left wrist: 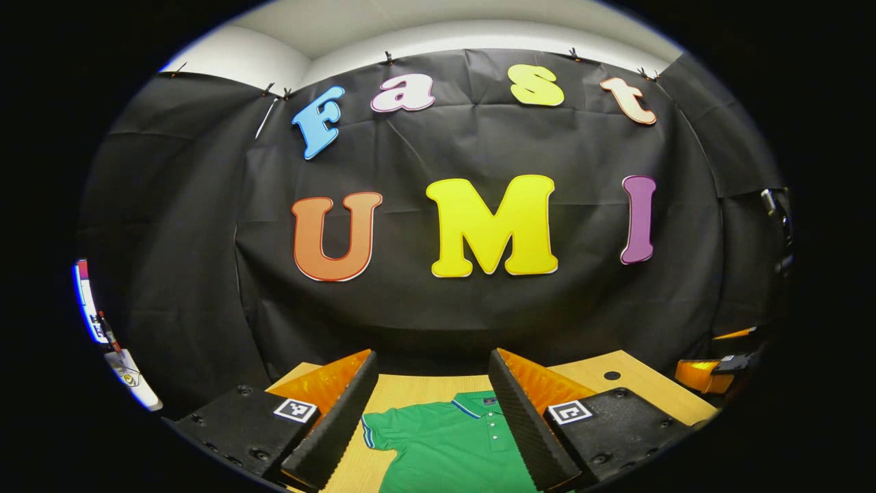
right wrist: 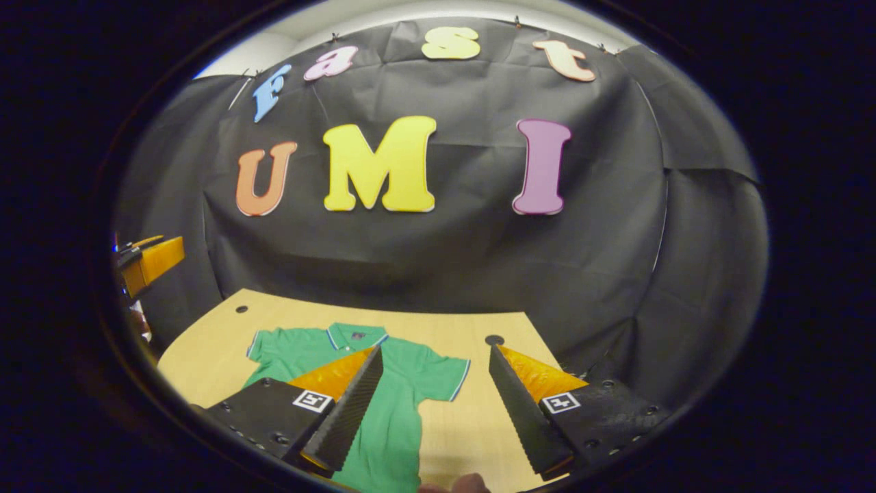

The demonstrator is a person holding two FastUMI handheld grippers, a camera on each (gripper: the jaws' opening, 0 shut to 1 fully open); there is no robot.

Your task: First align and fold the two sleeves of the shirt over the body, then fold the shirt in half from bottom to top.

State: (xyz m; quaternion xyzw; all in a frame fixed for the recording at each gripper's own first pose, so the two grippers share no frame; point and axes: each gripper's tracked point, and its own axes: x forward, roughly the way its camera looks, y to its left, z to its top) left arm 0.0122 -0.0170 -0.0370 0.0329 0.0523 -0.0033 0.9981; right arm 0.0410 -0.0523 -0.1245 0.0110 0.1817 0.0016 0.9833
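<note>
On the table (right wrist: 205, 356), at about 7 o'clock in the right gripper view, one green shirt (right wrist: 404, 383) lies flat and face up, collar toward the wall, both short sleeves spread out to the sides. The right gripper (right wrist: 431, 404) hangs above it with its jaws spread wide and pinching nothing; the right sleeve (right wrist: 448, 373) lies between the two fingers, lower down. In the left gripper view the left gripper (left wrist: 431, 411) is also spread wide and holds nothing, with the collar (left wrist: 479, 404) near 6 o'clock and the left sleeve (left wrist: 373, 428) just beside its left finger. I judge that no fold is made yet. The risk is that a finger catches two layers or only the trim edge, so the sleeve slips out or the whole shirt is dragged and wrinkles. I count one shirt, two sleeves, two grippers and two dark holes in the table.
</note>
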